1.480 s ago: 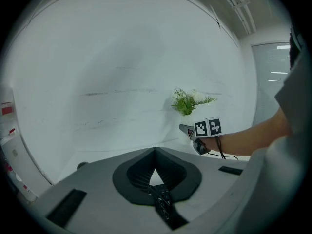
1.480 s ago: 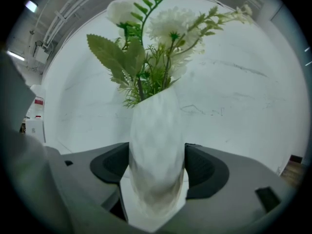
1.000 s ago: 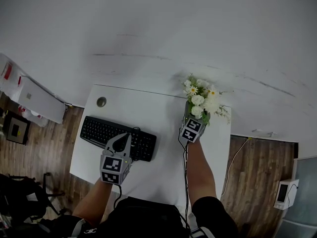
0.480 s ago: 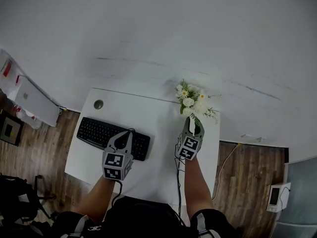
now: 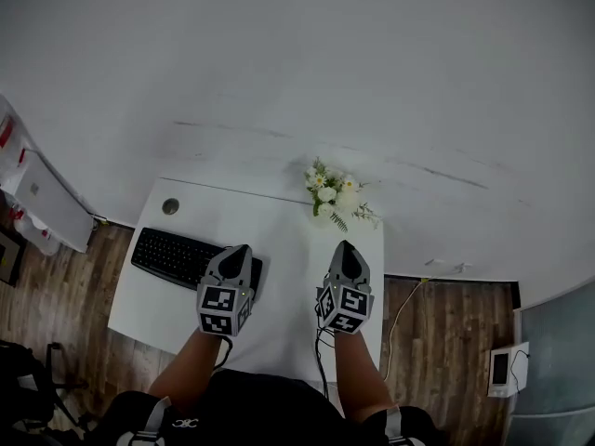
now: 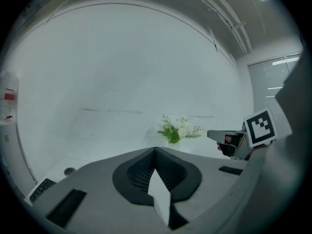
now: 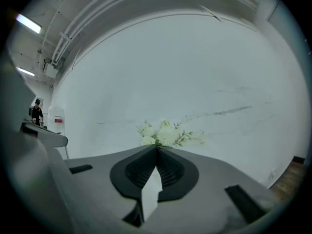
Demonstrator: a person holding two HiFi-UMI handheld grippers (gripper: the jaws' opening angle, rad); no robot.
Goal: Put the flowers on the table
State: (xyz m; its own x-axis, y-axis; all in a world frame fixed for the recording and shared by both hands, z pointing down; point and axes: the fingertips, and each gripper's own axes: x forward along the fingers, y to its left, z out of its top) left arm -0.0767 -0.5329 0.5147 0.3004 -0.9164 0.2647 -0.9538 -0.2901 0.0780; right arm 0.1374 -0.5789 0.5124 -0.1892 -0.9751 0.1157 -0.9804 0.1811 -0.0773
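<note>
A bunch of white flowers with green leaves point(image 5: 333, 196) stands at the back right of the white table point(image 5: 279, 240), against the white wall. It also shows in the left gripper view point(image 6: 174, 129) and just beyond the jaw tips in the right gripper view point(image 7: 163, 133). My right gripper point(image 5: 345, 247) is shut and empty, a short way in front of the flowers and apart from them. My left gripper point(image 5: 236, 250) is shut and empty too, over the right end of the black keyboard point(image 5: 177, 256).
A round cable hole point(image 5: 170, 206) sits at the table's back left corner. A cable point(image 5: 409, 295) hangs off the right side onto the wooden floor. A white cabinet point(image 5: 42, 212) stands at the left and a small white device point(image 5: 502, 368) at the right.
The right gripper let go of the flowers, drew back toward me and shut. The flowers stay standing by the wall. The left gripper's jaws have also come together.
</note>
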